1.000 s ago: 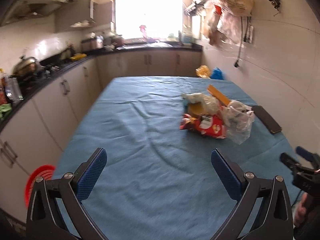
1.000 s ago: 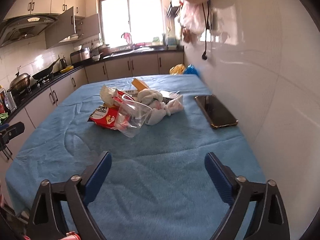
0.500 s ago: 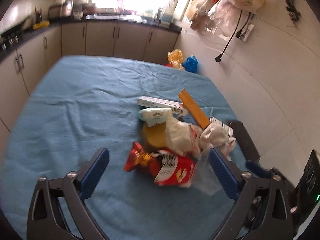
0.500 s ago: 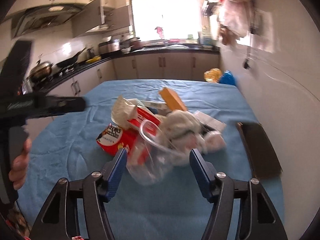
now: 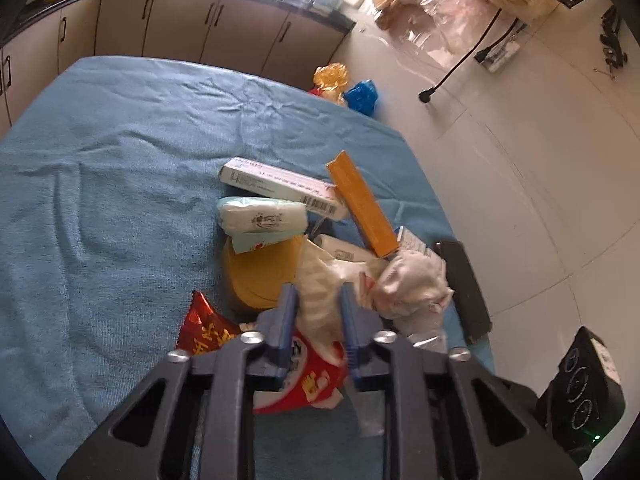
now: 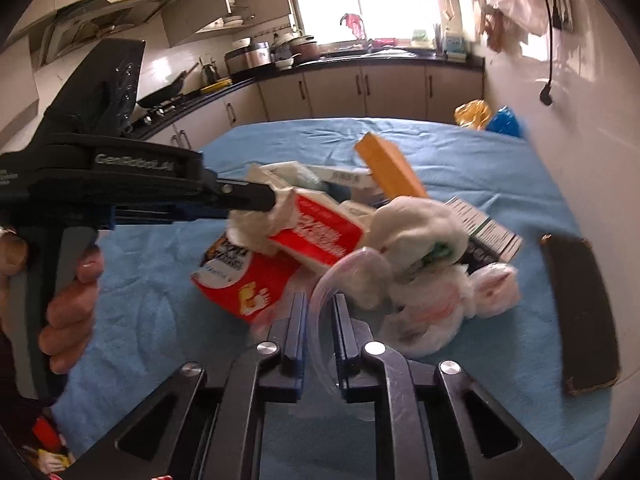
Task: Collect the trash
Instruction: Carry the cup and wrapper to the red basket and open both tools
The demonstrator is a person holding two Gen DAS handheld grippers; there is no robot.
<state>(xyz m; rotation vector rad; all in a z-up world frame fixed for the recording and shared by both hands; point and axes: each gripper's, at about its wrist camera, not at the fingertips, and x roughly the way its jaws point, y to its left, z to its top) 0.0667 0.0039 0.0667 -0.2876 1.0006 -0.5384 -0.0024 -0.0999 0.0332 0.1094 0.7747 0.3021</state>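
A pile of trash lies on the blue tablecloth (image 5: 100,208): a red snack bag (image 5: 316,384), crumpled white paper (image 5: 320,300), a white tissue wad (image 5: 412,284), an orange box (image 5: 362,208), a long white box (image 5: 280,188) and a tissue pack (image 5: 260,216). My left gripper (image 5: 316,304) is shut on the crumpled white paper; it also shows in the right wrist view (image 6: 260,200). My right gripper (image 6: 320,312) is shut on the rim of a clear plastic cup (image 6: 340,276) at the pile's near edge.
A black phone (image 6: 580,312) lies on the cloth by the white wall, right of the pile. Yellow and blue bags (image 5: 348,88) sit at the table's far corner. Kitchen cabinets (image 5: 200,28) and a stove counter run along the far and left sides.
Both grippers moved in over the pile and closed: the left on the crumpled paper, the right on the plastic cup's rim. Both were open before.
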